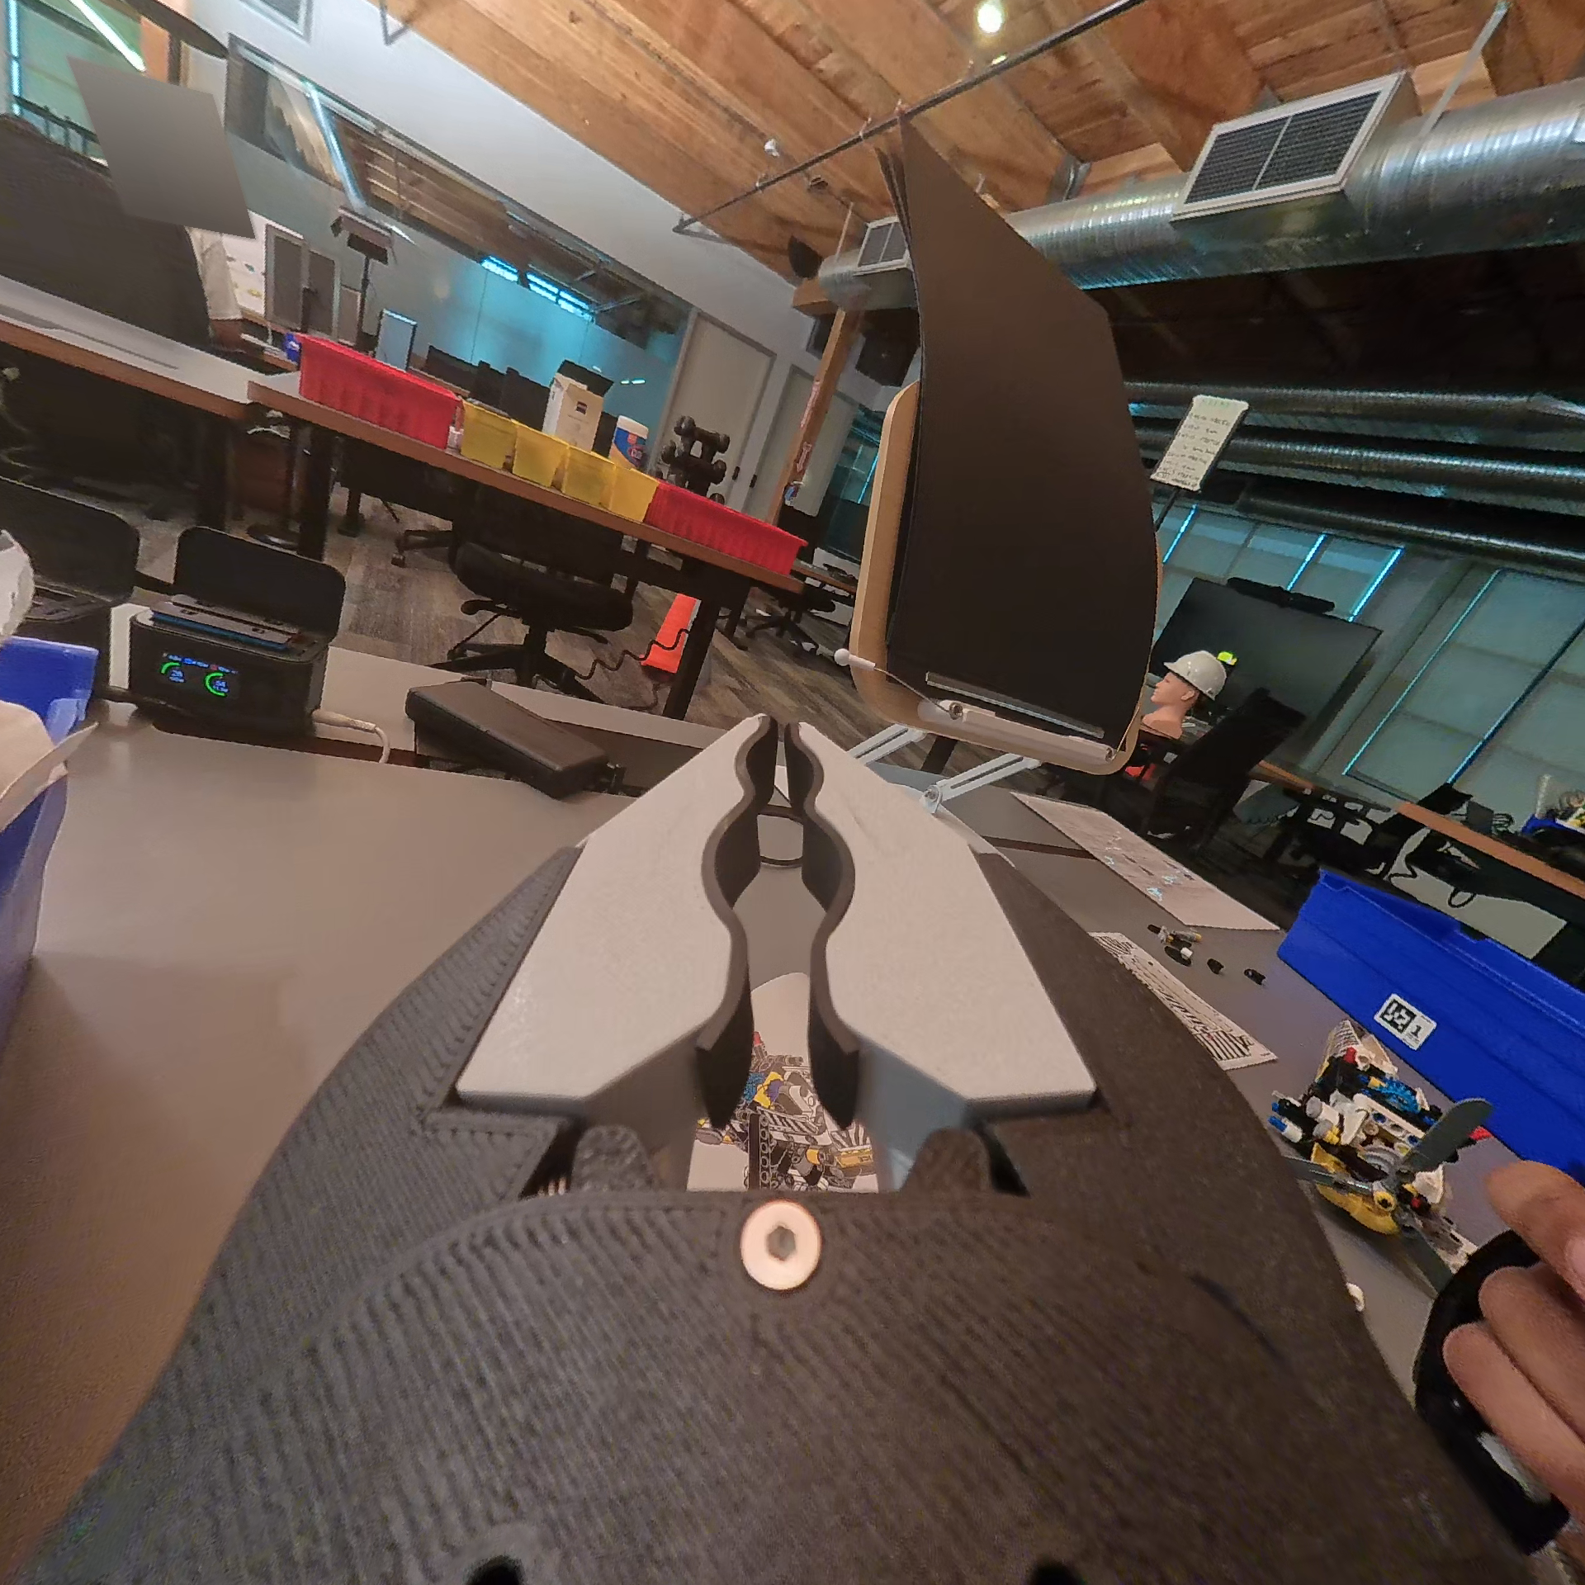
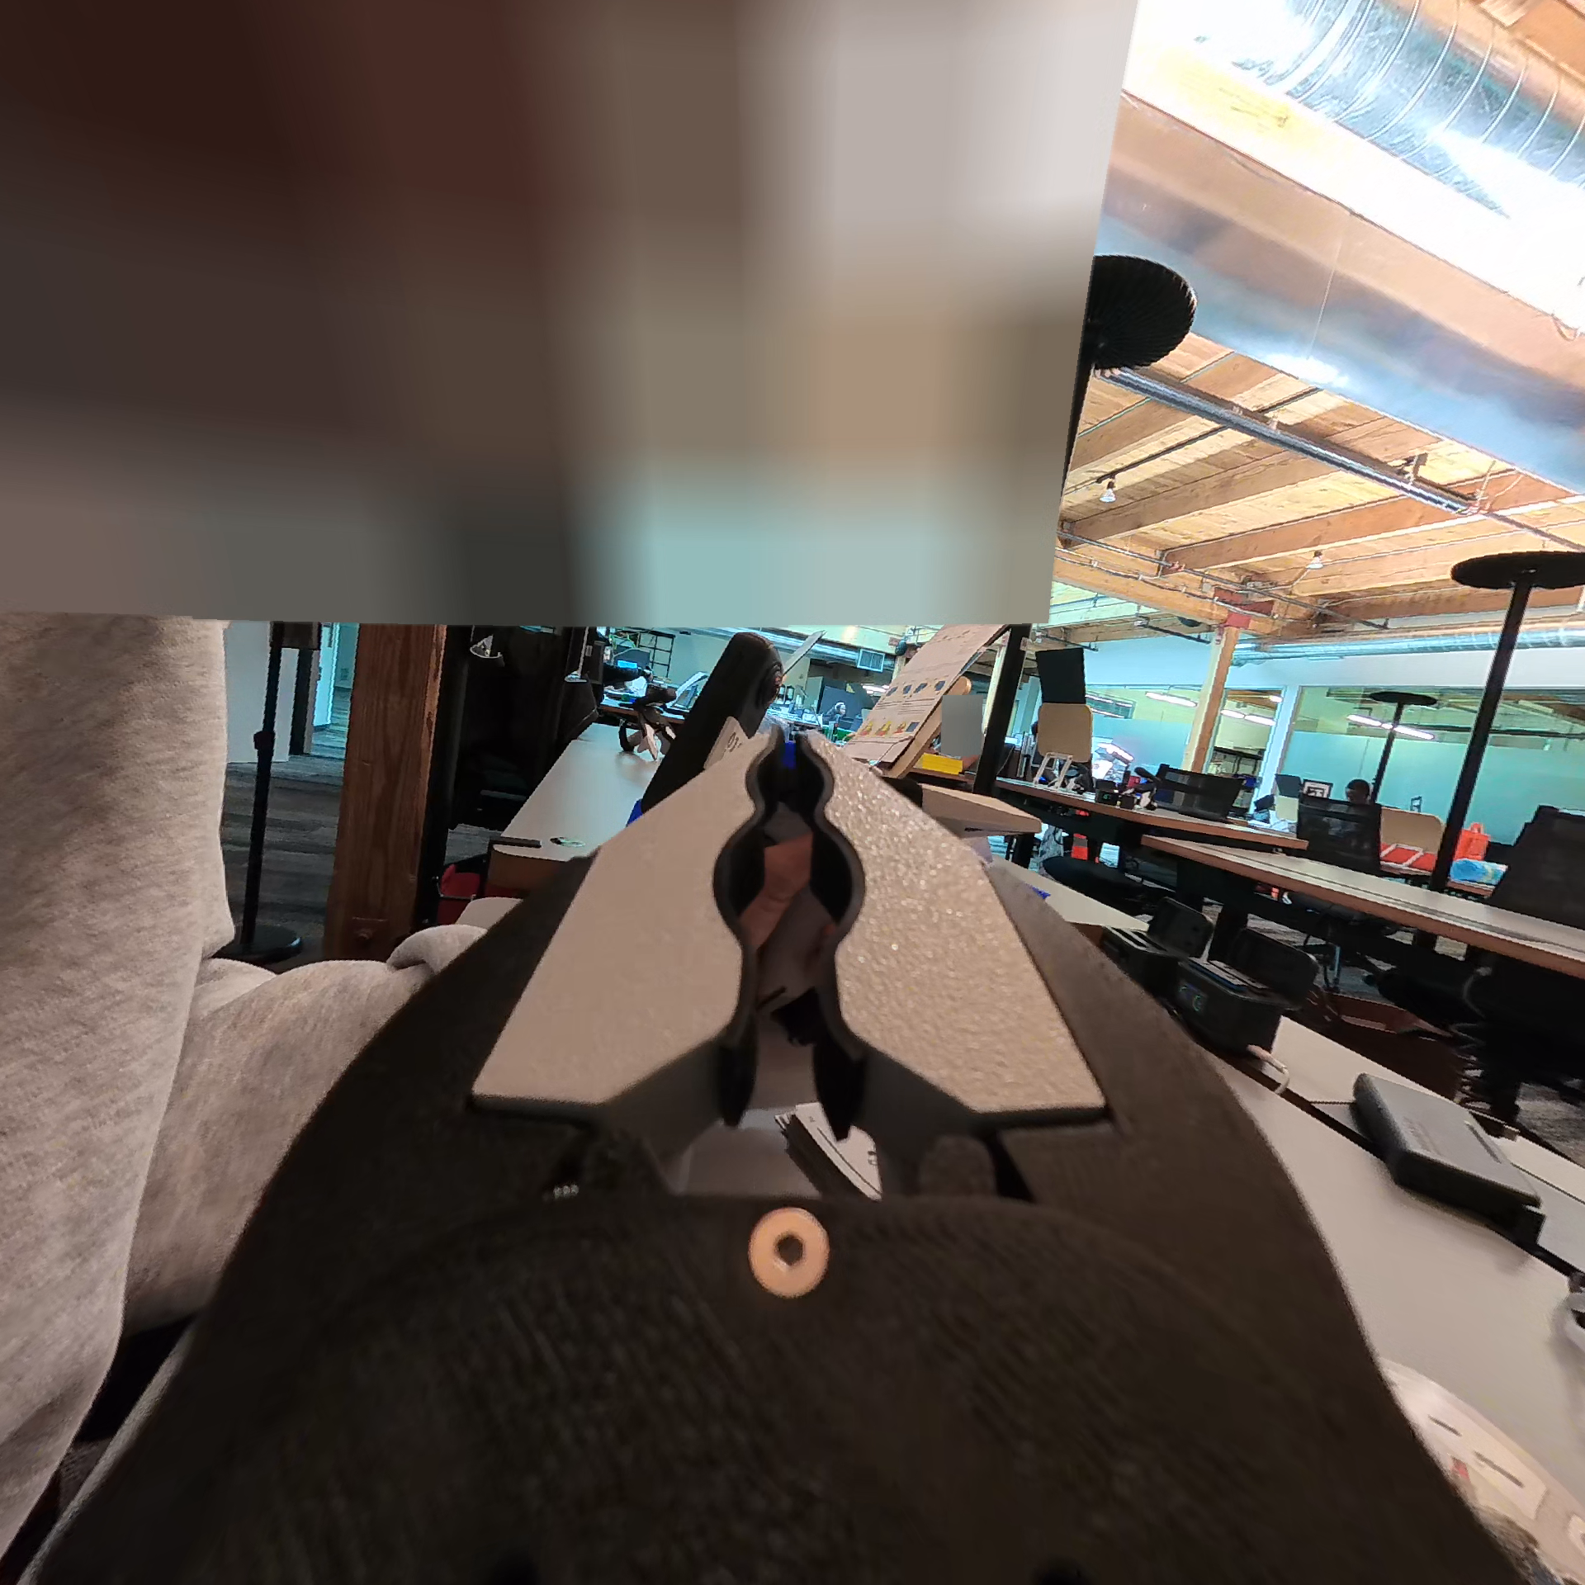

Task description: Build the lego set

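Observation:
My left gripper (image 1: pixel 782 731) is shut and empty, raised above the grey table (image 1: pixel 257 900). An open instruction booklet (image 1: pixel 793 1132) shows under its fingers. A partly built Lego model (image 1: pixel 1359 1141), yellow, white and blue with a grey propeller, lies on the table to its right. Several small loose pieces (image 1: pixel 1205 948) lie farther back, next to a sticker sheet (image 1: pixel 1179 1003). My right gripper (image 2: pixel 789 748) is shut, tilted up toward the person. A hand (image 2: pixel 780 888) shows behind its fingers. A bit of blue shows at the tips; I cannot tell if it is held.
A blue bin (image 1: pixel 1449 978) stands at the right, another blue bin (image 1: pixel 39 772) at the left. A book stand with a black panel (image 1: pixel 1021 515) rises behind. A power station (image 1: pixel 227 660) and a black adapter (image 1: pixel 506 739) sit at the back. A grey sleeve (image 2: pixel 103 943) is close on the left. The tips of one gripper are about 20 centimeters away from the tips of the other.

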